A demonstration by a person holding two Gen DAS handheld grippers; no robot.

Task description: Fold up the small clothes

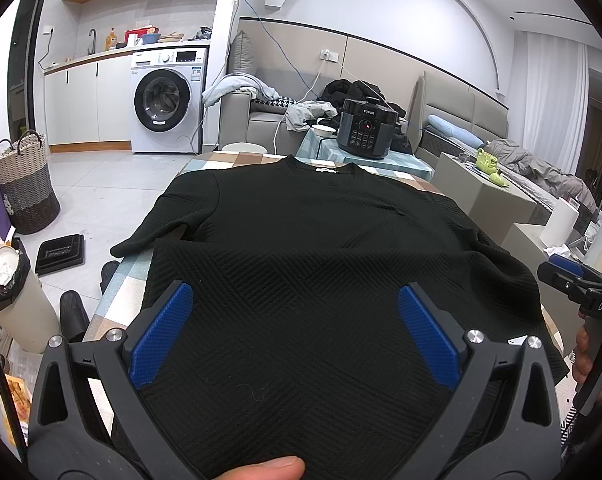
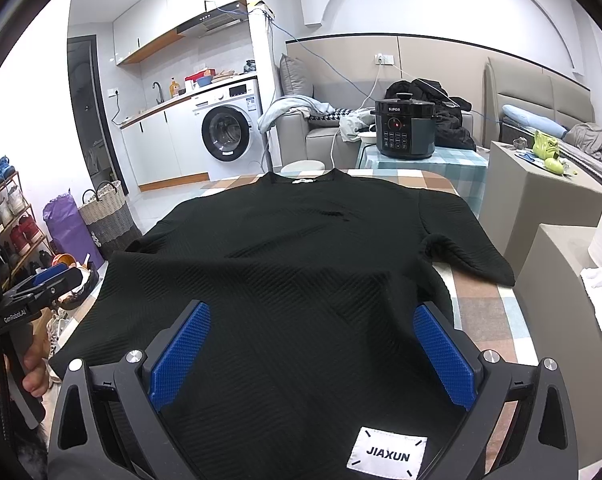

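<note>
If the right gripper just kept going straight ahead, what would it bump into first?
Probably the black shirt itself: the open right gripper points along the fabric toward the collar. How high it sits above the cloth is unclear.

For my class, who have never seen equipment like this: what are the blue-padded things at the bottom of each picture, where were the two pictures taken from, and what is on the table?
No robot here: a person holds a two-fingered grasping tool in each hand, each carrying a wide-angle camera looking along its fingers. One picture comes from the left tool, the other from the right tool. The blue pads are the finger tips. Both tools are open and hold nothing. A black short-sleeved top lies spread on a checked tablecloth, collar away from the person. A white label reading JIAXUN sits near its hem.
</note>
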